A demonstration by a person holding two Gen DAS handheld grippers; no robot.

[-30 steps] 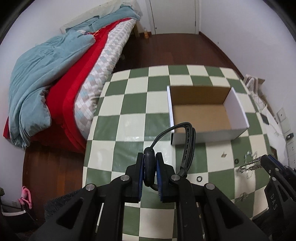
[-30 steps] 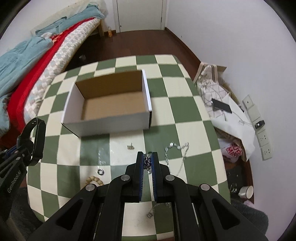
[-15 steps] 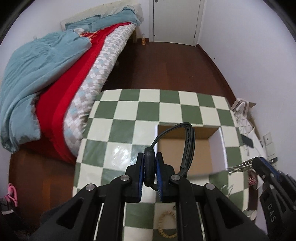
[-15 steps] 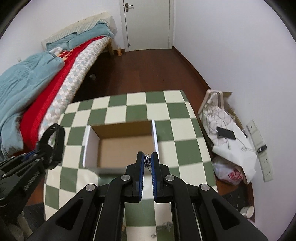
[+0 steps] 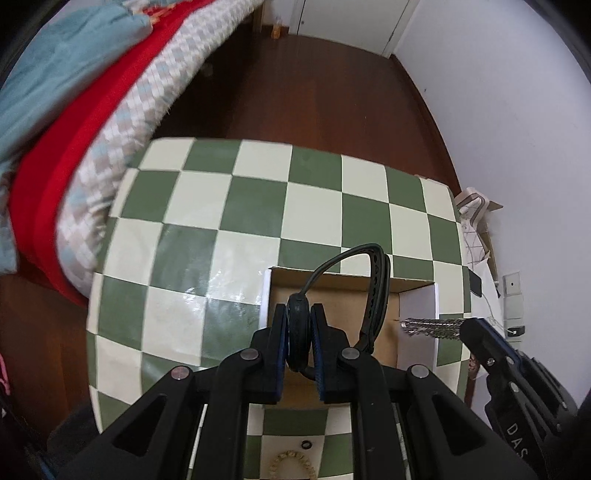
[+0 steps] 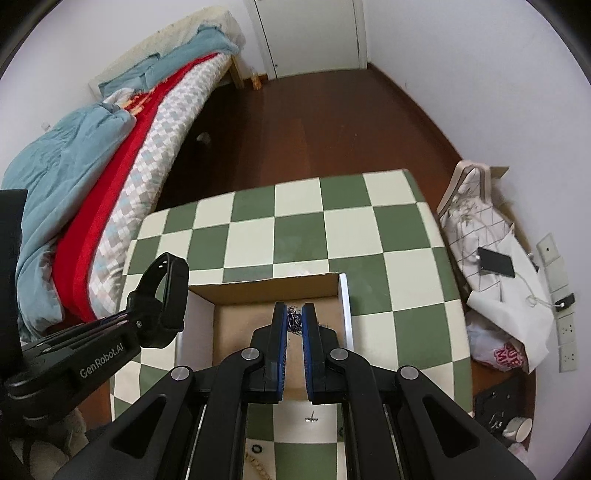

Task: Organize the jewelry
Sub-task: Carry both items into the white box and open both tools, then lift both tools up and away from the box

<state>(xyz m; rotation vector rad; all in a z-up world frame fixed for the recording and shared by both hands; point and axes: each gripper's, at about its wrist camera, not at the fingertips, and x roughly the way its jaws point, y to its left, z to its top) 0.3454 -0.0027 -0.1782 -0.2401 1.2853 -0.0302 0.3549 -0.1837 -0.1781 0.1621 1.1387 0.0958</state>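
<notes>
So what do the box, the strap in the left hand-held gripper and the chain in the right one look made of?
Box: cardboard, brown matte inside, white outside. Strap: looks like black rubber or silicone, matte, flexing in a loop. Chain: probably metal, with silvery glinting links.

Left gripper (image 5: 300,334) fingers clamped, right gripper (image 6: 294,322) fingers pinched narrow, both held side by side

A home bedroom (bed (image 6: 110,155) with rumpled blanket (image 6: 62,162), door (image 6: 306,33)).

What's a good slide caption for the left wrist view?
Left gripper clamps a black rubber wristband above the open cardboard box while the right gripper brings a silver chain.
</notes>
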